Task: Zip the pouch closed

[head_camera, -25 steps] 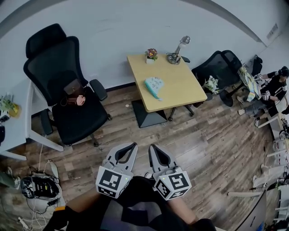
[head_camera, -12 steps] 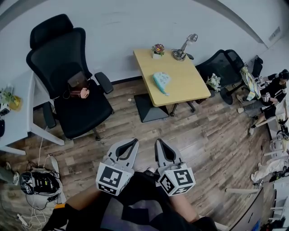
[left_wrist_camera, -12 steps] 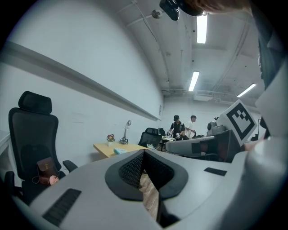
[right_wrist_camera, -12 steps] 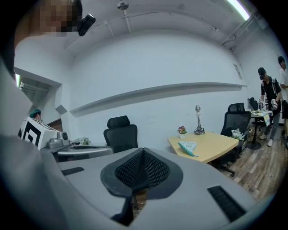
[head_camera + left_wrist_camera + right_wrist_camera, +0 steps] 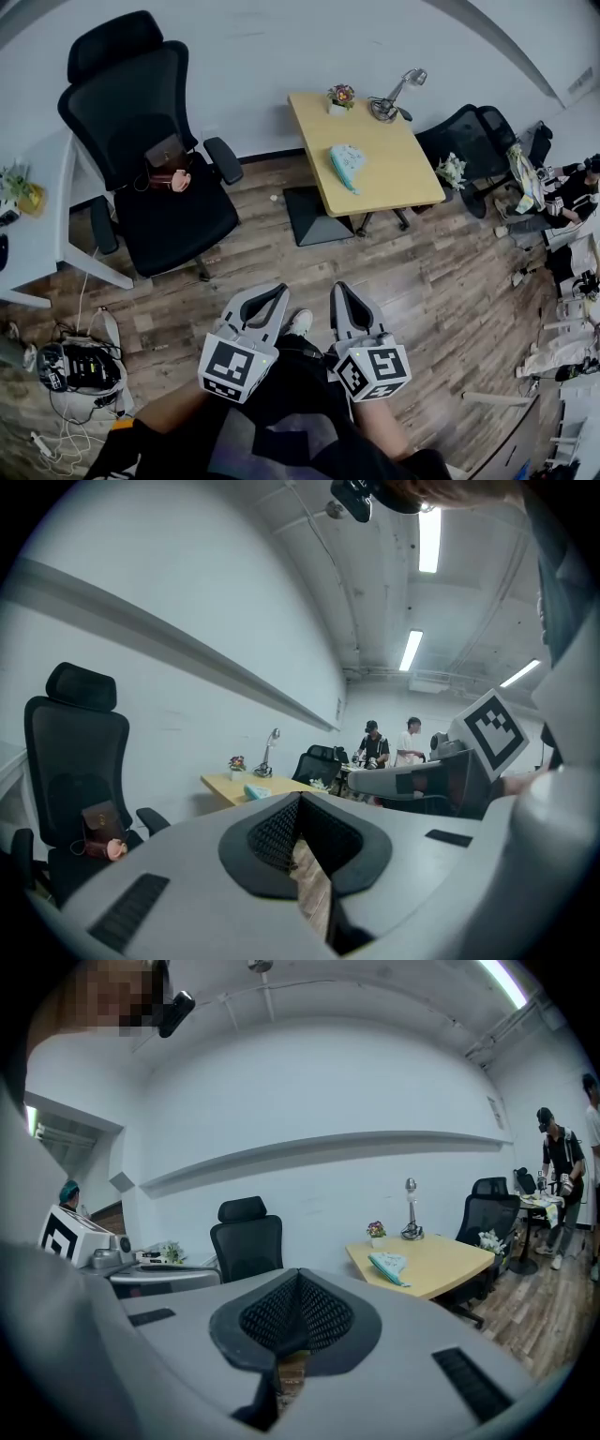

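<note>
A light teal pouch [image 5: 348,166] lies on the small yellow table [image 5: 394,183] across the room; it also shows in the right gripper view as the pouch [image 5: 388,1265] and, tiny, in the left gripper view as the pouch [image 5: 255,790]. My left gripper [image 5: 277,298] and right gripper [image 5: 337,296] hang side by side over the wooden floor, far short of the table. Both are shut with nothing between the jaws. In the left gripper view the gripper [image 5: 300,799] has its tips together; so does the gripper [image 5: 298,1274] in the right gripper view.
A black office chair [image 5: 159,187] with a brown bag [image 5: 169,169] on its seat stands left of the table. A flower pot [image 5: 339,97] and desk lamp [image 5: 398,89] sit at the table's far end. More chairs [image 5: 469,141] and people stand right. Cables and a power unit [image 5: 70,367] lie at lower left.
The view has shifted so the table and chair sit further right and up; both grippers have edged forward over the floor, still shut. A white shoe now shows between them.
</note>
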Tool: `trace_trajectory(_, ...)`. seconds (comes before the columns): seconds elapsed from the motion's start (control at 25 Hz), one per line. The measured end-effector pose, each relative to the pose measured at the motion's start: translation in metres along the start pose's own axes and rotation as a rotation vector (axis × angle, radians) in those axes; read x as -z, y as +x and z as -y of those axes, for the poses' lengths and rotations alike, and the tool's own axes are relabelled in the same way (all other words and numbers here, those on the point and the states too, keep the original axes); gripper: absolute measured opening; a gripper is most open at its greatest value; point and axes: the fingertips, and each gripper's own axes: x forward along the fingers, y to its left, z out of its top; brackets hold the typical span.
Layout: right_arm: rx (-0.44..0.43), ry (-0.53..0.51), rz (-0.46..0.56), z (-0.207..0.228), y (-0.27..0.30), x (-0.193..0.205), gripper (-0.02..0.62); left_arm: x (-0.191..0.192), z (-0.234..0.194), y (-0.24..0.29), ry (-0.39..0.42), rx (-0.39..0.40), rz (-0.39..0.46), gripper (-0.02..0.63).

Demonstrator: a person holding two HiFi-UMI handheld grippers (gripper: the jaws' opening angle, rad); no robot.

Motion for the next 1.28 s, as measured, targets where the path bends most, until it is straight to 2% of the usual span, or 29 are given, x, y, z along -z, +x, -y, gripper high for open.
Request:
trace_trajectory(0.24, -0.02, 0.02, -0.015, 0.017, 0.029, 0.005, 0.015, 0.001, -0.018, 0.022, 0.007, -0.037, -0.015, 0.009)
trace_trajectory(0.48, -0.045, 0.029, -0.04, 0.052, 0.07, 0.002, 0.015, -0.003, -0.04, 0.064, 0.008, -0.082, -0.035, 0.009)
trace_trajectory(0.88, -0.078, 0.038, -0.075, 0.149, 0.138, -0.02, 0.015, -0.023, -0.058, 0.175, 0.034, -0.137, -0.098, 0.008)
trace_trajectory(1.28, -0.124, 0.035, -0.055, 0.239, 0.168, -0.038, 0.015, -0.043, -0.035, 0.276, 0.115, -0.163, -0.137, 0.009)
